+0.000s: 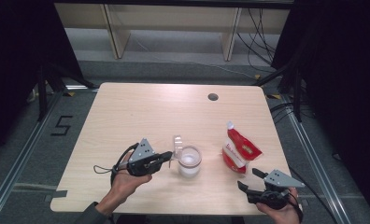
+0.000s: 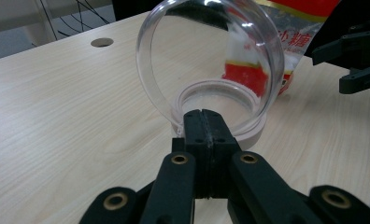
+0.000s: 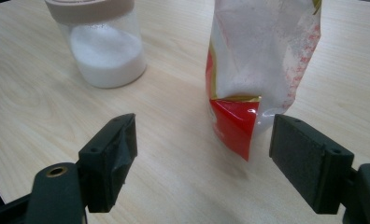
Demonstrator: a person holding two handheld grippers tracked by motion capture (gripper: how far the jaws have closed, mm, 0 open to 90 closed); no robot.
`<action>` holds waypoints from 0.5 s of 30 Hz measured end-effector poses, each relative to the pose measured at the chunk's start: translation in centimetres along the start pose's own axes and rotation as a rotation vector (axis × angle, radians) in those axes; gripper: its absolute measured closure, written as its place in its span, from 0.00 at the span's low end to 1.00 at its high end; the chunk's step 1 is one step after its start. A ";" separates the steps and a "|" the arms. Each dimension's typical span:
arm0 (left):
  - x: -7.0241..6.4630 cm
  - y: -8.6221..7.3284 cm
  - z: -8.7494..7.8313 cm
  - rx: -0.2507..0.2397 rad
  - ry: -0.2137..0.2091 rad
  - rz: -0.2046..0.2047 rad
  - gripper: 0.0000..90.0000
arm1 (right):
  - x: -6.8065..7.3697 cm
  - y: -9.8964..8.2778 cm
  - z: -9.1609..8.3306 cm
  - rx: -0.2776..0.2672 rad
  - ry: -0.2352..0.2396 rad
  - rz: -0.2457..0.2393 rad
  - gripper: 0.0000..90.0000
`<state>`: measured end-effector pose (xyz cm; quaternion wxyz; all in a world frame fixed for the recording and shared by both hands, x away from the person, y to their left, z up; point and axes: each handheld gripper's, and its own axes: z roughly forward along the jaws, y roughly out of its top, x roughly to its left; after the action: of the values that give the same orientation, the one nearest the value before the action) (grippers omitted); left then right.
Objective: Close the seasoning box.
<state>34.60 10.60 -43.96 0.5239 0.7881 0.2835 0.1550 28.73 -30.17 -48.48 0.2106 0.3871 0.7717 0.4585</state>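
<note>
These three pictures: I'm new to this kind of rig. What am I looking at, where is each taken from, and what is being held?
No robot arm here: a person at a table holds a two-jaw tool in each hand. The high view looks down from above the person's side; the other two come from cameras riding on each gripper, looking along its black jaws.

On the table stand a clear jar partly filled with white powder and a red and white pouch.

The left gripper has its jaws shut at the jar's rim, where the clear hinged lid stands open; it seems to pinch the lid's edge. The right gripper is open, holding nothing, with the pouch just ahead.
</note>
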 end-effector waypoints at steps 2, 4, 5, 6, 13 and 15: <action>-0.1 0.0 0.2 -0.001 -0.006 0.003 0.99 | 0.1 0.0 0.0 0.005 0.007 0.014 0.27; -0.2 0.1 0.3 0.001 -0.006 0.006 0.99 | 0.1 0.0 0.0 0.008 0.012 0.016 0.27; -0.3 0.1 0.3 0.004 -0.007 0.011 0.99 | 0.1 0.0 0.1 0.009 0.018 0.019 0.27; -0.3 0.1 0.3 0.004 -0.007 0.011 0.98 | 0.2 0.0 0.1 0.009 0.019 0.022 0.27; -0.2 0.0 0.0 -0.016 -0.022 -0.024 0.91 | 0.1 -0.1 0.1 0.005 0.014 0.016 0.27; -0.1 -0.1 -0.4 -0.017 -0.048 -0.040 0.81 | 0.1 -0.1 0.1 -0.003 0.012 0.014 0.27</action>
<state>34.25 10.87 -43.82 0.5404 0.7812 0.2851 0.1280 28.70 -30.12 -48.58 0.2032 0.3893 0.7697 0.4634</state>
